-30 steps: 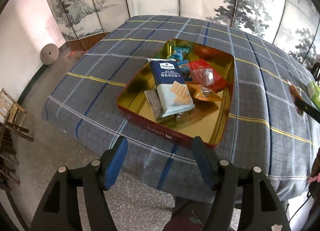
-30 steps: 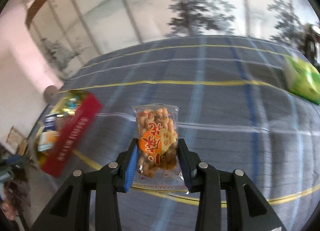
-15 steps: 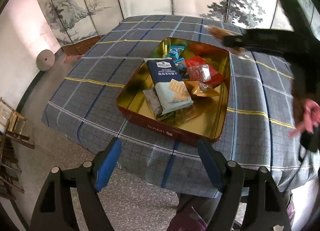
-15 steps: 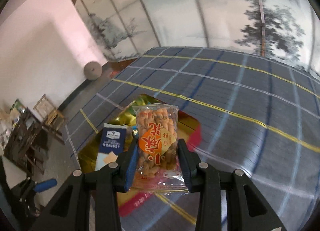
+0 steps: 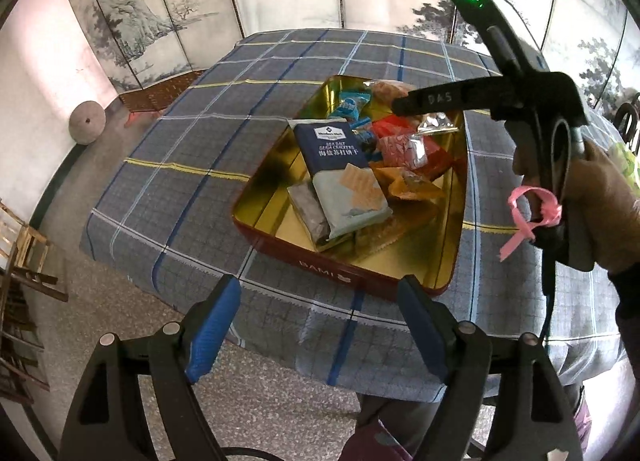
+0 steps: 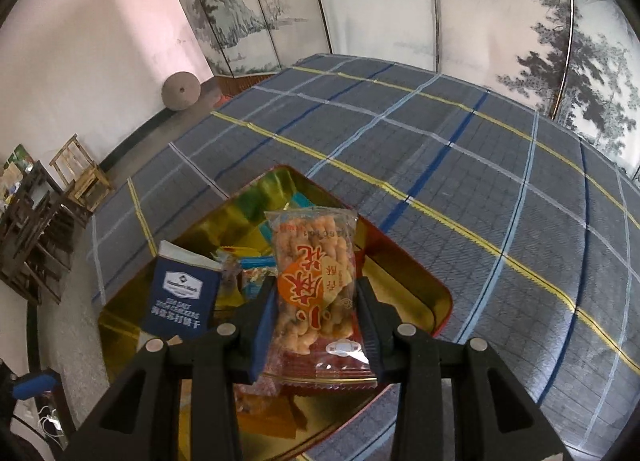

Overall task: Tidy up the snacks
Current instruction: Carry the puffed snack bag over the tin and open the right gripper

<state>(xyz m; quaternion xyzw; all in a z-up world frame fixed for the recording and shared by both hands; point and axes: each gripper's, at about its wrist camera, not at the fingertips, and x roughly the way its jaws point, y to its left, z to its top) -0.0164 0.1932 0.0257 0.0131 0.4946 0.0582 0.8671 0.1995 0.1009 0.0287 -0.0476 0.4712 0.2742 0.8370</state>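
We work at a table under a grey-blue plaid cloth (image 5: 192, 165), woven and crossed by yellow lines, with painted folding screens (image 6: 380, 1) behind and speckled floor below. The tin (image 5: 452, 269) (red outside, mirror-gold inside) holds crinkly packets and a navy cracker pack (image 5: 340, 165). Our right gripper (image 6: 316, 317) pinches a glossy clear bag of fried twists (image 6: 316, 285) above the tin. Our left gripper (image 5: 320, 325) hangs empty at the near edge, its jaws having just been spreading.

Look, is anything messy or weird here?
A bit messy: in the tin the packets lie heaped and crooked, the cracker pack slanted on top. The right gripper holds a snack bag above them.
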